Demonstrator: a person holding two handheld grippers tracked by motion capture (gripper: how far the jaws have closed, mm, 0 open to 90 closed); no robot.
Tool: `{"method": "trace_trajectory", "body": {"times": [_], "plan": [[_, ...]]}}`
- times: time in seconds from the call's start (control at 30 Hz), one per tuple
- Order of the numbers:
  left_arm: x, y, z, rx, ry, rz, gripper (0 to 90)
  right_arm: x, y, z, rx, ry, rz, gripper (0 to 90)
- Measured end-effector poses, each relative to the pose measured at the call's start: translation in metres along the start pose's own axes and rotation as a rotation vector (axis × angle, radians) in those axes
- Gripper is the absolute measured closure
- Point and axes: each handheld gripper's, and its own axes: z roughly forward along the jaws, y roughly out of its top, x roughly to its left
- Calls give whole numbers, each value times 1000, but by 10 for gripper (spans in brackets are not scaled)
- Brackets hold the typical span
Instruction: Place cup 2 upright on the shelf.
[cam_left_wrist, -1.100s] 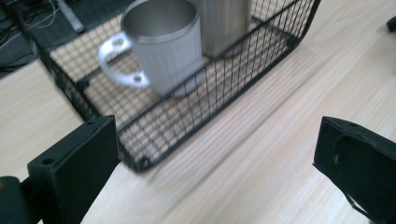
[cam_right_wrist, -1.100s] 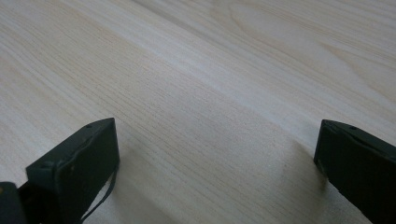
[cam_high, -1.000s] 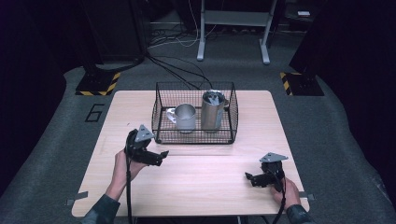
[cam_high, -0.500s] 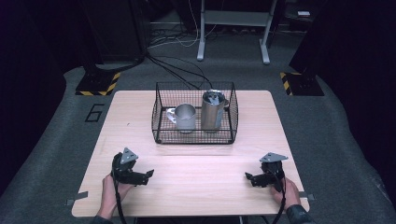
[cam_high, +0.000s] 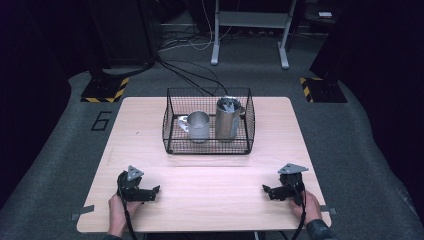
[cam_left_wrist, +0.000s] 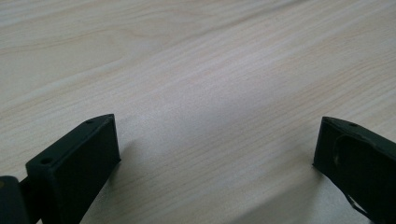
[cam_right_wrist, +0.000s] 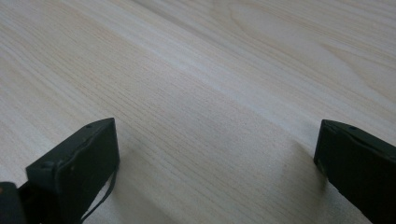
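Note:
A black wire basket (cam_high: 170, 125) stands at the back middle of the wooden table (cam_high: 210, 170). Inside it a short metal mug (cam_high: 198, 125) with a handle sits left of a taller metal cup (cam_high: 227, 118). My left gripper (cam_high: 154, 192) rests low on the table near the front left, jaws wide apart and empty. In the left gripper view the left gripper (cam_left_wrist: 217, 140) has only bare wood between its jaws. My right gripper (cam_high: 266, 190) lies at the front right, open as well. Bare wood also lies between the jaws of the right gripper (cam_right_wrist: 217, 142) in its own view.
Dark carpet surrounds the table. Cables (cam_high: 190, 75) run across the floor behind it toward a metal stand (cam_high: 247, 30). Yellow-and-black striped floor blocks (cam_high: 105, 90) sit at the back left and back right. The front table edge is close under both hands.
My left gripper has drawn back from mid-left of the table toward the front left edge and settled low on the wood. The right gripper has stayed put.

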Motion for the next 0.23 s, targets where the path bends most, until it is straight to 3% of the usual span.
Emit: {"method": "trace_trajectory", "body": {"times": [0.23], "plan": [[-1, 0, 1, -5, 22, -6, 0, 0, 0, 0, 0, 0, 0, 0]]}}
